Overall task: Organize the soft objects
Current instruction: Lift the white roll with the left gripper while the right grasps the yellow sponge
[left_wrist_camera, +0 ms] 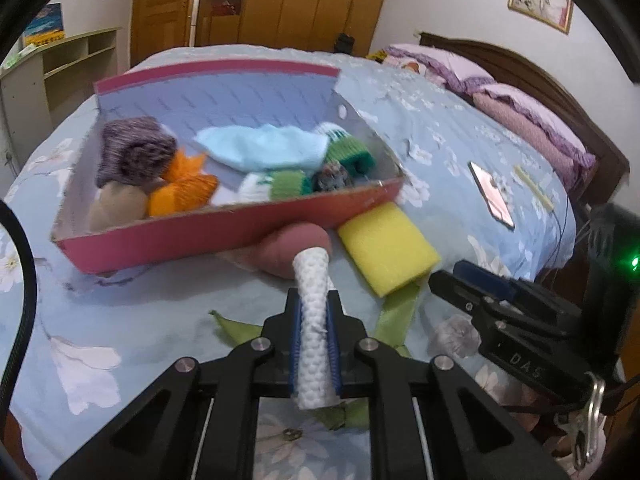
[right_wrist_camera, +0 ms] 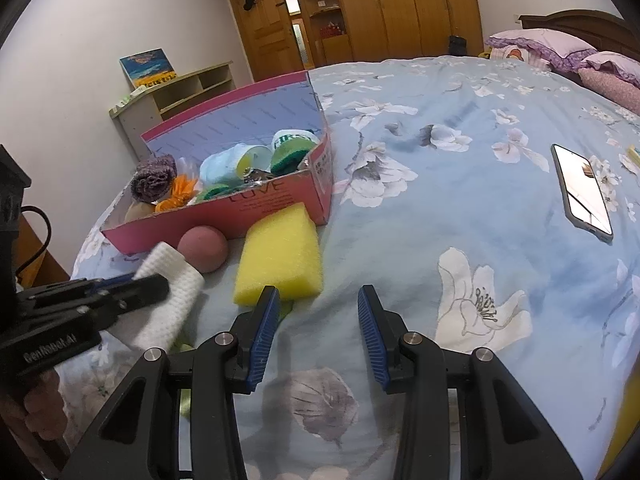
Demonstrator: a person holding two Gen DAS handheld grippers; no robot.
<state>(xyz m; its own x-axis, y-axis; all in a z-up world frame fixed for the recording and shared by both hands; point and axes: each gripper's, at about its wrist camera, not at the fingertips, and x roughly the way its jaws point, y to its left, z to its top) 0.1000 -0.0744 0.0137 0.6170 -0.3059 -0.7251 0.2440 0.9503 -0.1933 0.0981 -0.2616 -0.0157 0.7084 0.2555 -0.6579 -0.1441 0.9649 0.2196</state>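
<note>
My left gripper [left_wrist_camera: 315, 308] is shut on a rolled white waffle cloth [left_wrist_camera: 312, 276], which sticks out past the fingertips just above the bed. Right behind the cloth lie a pink ball [left_wrist_camera: 286, 250] and a yellow sponge [left_wrist_camera: 386, 248], both against the front wall of a pink cardboard box [left_wrist_camera: 192, 244]. The box holds knitted and woolly items in purple, orange, light blue and green. In the right wrist view my right gripper [right_wrist_camera: 318, 300] stands open over the bedspread, just in front of the sponge [right_wrist_camera: 280, 256], with nothing between its pads. The cloth [right_wrist_camera: 172, 284] and ball [right_wrist_camera: 203, 249] sit to its left.
A phone [right_wrist_camera: 582, 192] lies on the floral bedspread to the right. A green ribbon [left_wrist_camera: 396, 312] lies under the sponge's near end. Purple pillows [left_wrist_camera: 520, 112] and a headboard are at the far right, with a low shelf [right_wrist_camera: 176, 92] beyond the box.
</note>
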